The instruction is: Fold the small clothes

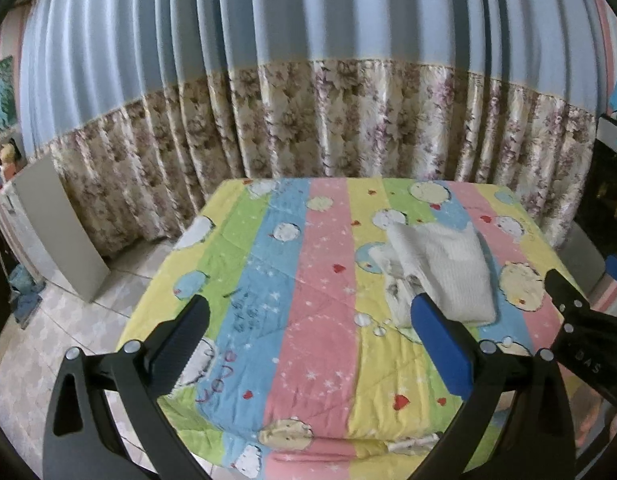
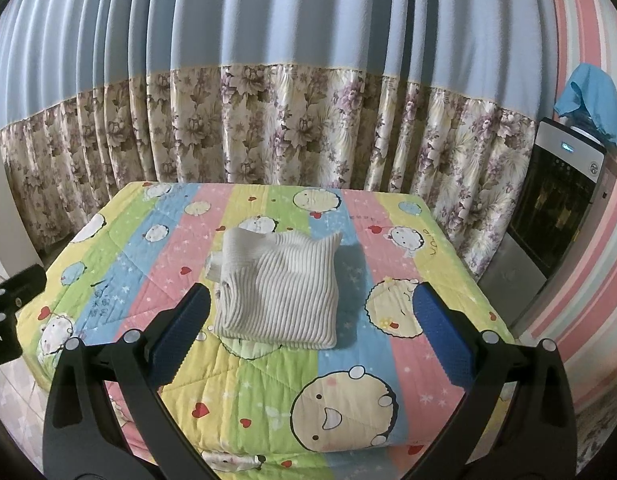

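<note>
A tabletop (image 2: 388,380) is covered by a quilted cloth striped in pink, yellow, green and blue, printed with round cartoon faces and red hearts. One folded cream ribbed garment (image 2: 280,292) is laid near its middle, slightly rumpled at the far edge.

Bare quilt (image 2: 268,392) surrounds the folded garment (image 2: 280,288).
</note>
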A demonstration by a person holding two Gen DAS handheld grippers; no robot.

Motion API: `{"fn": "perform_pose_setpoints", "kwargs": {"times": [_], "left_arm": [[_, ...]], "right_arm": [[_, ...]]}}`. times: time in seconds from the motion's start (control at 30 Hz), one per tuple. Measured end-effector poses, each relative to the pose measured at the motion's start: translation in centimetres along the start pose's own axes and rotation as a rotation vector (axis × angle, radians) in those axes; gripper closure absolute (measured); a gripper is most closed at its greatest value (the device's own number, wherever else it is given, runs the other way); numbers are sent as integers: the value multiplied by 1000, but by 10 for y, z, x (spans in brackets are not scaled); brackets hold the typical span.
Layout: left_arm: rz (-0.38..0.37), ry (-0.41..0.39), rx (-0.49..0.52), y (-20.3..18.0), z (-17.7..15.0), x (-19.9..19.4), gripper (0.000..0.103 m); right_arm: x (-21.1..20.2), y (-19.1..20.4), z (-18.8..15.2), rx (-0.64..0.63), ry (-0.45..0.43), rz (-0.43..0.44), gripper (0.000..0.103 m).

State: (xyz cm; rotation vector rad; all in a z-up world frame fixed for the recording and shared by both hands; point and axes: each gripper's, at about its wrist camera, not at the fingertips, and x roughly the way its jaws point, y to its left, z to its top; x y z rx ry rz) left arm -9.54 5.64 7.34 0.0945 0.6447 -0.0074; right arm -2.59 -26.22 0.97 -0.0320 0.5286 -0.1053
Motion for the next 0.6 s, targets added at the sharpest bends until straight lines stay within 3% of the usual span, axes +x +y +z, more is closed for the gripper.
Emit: {"fn": "perform_pose_setpoints", "kwargs": {"times": [0.6], "left_arm": [[-4, 32, -9, 5, 7, 1, 2]], "right_arm": [[4, 0, -2, -11, 3, -3, 3]]}}
